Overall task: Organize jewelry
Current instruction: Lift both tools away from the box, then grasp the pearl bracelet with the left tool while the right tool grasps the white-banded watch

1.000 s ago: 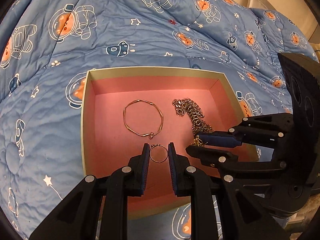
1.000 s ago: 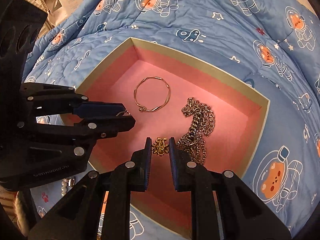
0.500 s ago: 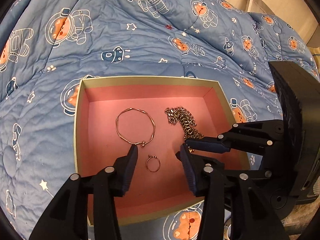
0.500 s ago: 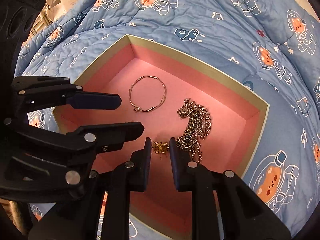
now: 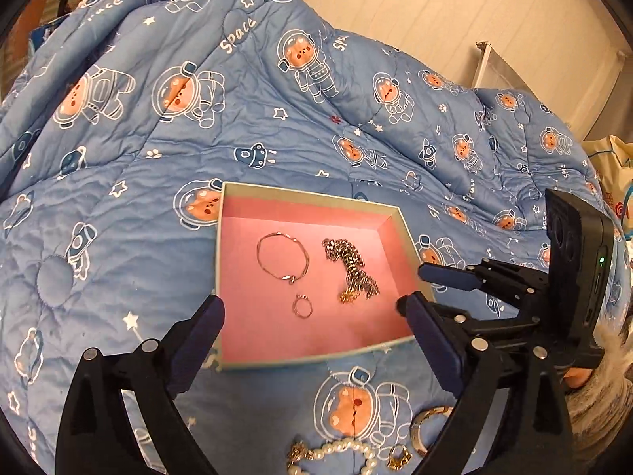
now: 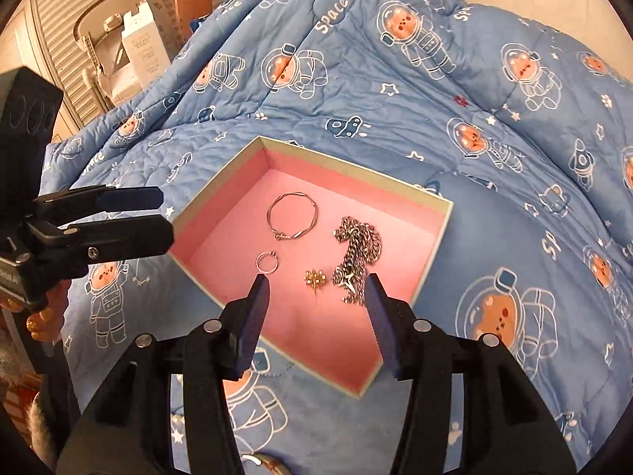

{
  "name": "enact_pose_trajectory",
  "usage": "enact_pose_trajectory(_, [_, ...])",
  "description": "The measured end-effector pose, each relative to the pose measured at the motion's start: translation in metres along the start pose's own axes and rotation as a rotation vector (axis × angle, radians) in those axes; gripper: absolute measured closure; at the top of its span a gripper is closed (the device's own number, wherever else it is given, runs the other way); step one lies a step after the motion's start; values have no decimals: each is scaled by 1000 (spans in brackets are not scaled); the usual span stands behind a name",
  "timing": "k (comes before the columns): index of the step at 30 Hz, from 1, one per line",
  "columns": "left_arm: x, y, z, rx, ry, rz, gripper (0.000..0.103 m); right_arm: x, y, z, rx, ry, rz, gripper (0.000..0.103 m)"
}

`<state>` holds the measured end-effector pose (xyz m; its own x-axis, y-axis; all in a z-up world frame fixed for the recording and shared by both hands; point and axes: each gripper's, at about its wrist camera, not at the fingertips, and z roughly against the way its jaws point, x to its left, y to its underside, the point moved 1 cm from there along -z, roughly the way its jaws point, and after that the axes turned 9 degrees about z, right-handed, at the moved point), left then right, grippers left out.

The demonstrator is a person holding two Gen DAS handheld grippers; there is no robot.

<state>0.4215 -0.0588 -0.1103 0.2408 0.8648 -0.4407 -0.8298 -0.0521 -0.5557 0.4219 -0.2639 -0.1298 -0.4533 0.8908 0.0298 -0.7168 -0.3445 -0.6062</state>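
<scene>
Left wrist view: with both grippers' jaws opening on nothing, the left gripper [image 5: 310, 308] and right gripper [image 5: 409, 289] are hanging over the pink-lined box [image 5: 308, 198], while the pearl strand [image 5: 344, 449] at bottom centre is looking light, limp and slippery, likely best pinched across its beads.

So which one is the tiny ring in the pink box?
Find the pink box on the blue blanket. Four pieces lie inside it. The ring is the smallest plain hoop, just below the big thin bangle, left of the spiky gold charm and the chunky chain.
</scene>
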Motion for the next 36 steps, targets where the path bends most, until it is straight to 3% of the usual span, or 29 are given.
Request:
enact_pose_trajectory(5, [6, 50, 25, -26, -84, -55, 7, 5, 45, 31, 0, 42, -75, 53])
enact_pose_trajectory(10, [19, 96, 36, -30, -163, -41, 8, 12, 87, 45, 36, 58, -142, 53])
enact_pose_trajectory(13, [25, 116, 37, -13, -177, -19, 11, 15, 106, 44, 65, 64, -187, 53])
enact_pose_trajectory(16, [27, 130, 36, 3, -196, -15, 20, 18, 118, 41, 82, 44, -237, 53])
enact_pose_trajectory(26, [13, 129, 19, 58, -176, -2, 46, 23, 123, 26, 155, 34, -320, 63])
enact_pose_trajectory(30, [10, 124, 7, 86, -200, 8, 52, 23, 121, 24, 169, 51, -309, 70])
enact_pose_trajectory(36, [-2, 122, -8, 124, -225, -34, 69, 22, 123, 16, 199, 66, -293, 76])
